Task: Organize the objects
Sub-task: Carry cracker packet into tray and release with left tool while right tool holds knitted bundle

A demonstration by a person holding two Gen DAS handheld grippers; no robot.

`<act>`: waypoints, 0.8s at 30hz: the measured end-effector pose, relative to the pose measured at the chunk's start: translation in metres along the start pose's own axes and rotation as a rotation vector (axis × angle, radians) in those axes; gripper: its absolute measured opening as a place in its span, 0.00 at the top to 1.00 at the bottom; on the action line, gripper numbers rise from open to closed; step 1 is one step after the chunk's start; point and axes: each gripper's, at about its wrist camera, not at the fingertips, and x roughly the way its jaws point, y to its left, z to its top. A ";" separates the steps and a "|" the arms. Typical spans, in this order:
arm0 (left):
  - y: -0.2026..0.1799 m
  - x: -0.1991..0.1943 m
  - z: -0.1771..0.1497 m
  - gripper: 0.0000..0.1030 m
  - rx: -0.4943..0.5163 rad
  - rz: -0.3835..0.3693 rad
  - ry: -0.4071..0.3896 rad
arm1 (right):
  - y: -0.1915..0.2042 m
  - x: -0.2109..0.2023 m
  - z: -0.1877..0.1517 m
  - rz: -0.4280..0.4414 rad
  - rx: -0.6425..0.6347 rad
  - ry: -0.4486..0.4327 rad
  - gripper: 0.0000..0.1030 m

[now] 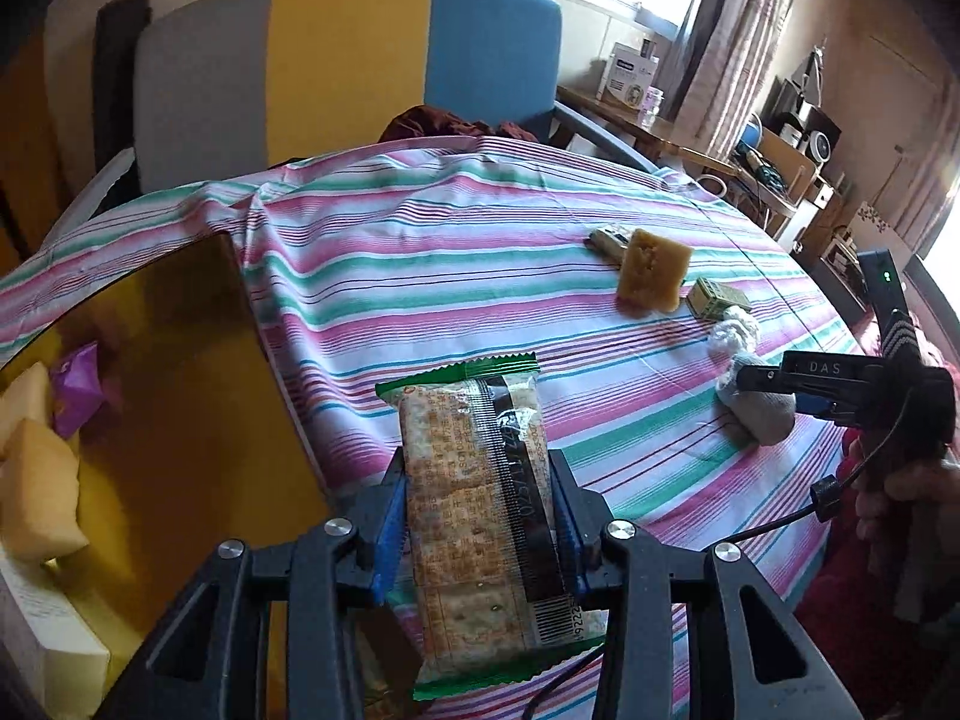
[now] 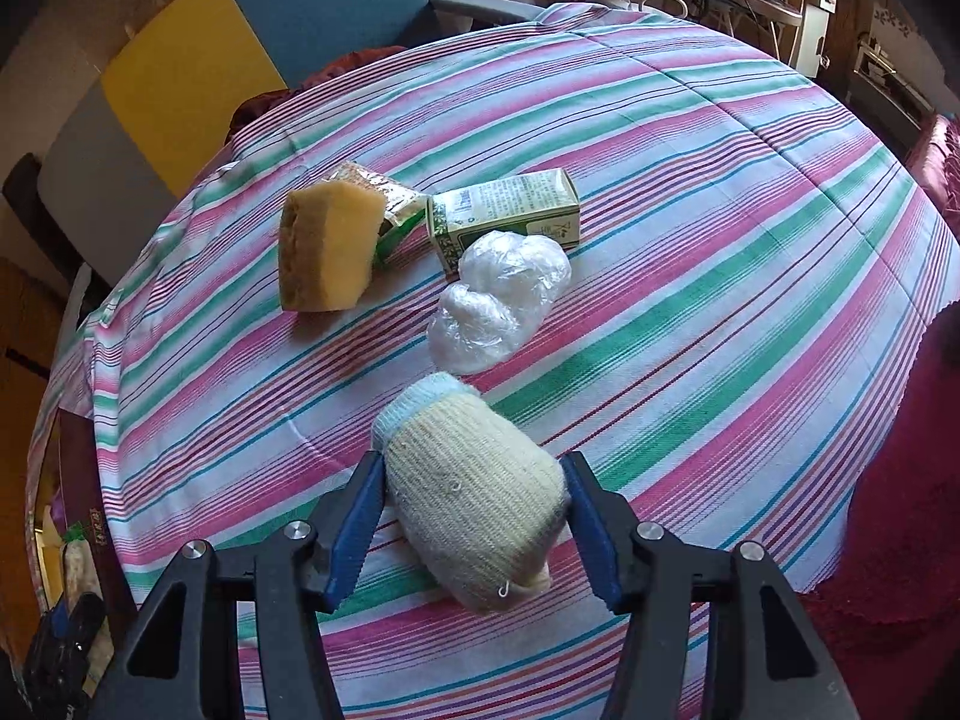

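Observation:
My left gripper is shut on a cracker packet with green ends, held above the striped tablecloth beside a yellow box. My right gripper is open around a rolled cream sock lying on the cloth, with one finger on each side; it also shows in the left wrist view. Further on lie a yellow sponge, a second snack packet, a green carton and a crumpled clear plastic bag.
The yellow box holds sponges and a purple packet. A grey, yellow and blue chair stands behind the table. A wooden desk with clutter is at the back right. A red cloth lies at the right edge.

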 end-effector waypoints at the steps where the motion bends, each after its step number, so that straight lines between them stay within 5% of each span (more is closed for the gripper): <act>1: 0.006 -0.004 0.000 0.59 -0.014 0.004 -0.005 | 0.002 -0.001 -0.001 0.008 -0.010 0.000 0.42; 11: 0.080 -0.034 -0.001 0.59 -0.143 0.109 -0.036 | 0.029 0.002 -0.003 0.063 -0.113 0.005 0.43; 16: 0.140 -0.022 0.003 0.59 -0.279 0.126 0.041 | 0.039 0.002 -0.006 0.070 -0.164 0.013 0.43; 24: 0.194 0.008 0.030 0.59 -0.339 0.203 0.116 | 0.052 0.007 -0.009 0.065 -0.228 0.031 0.43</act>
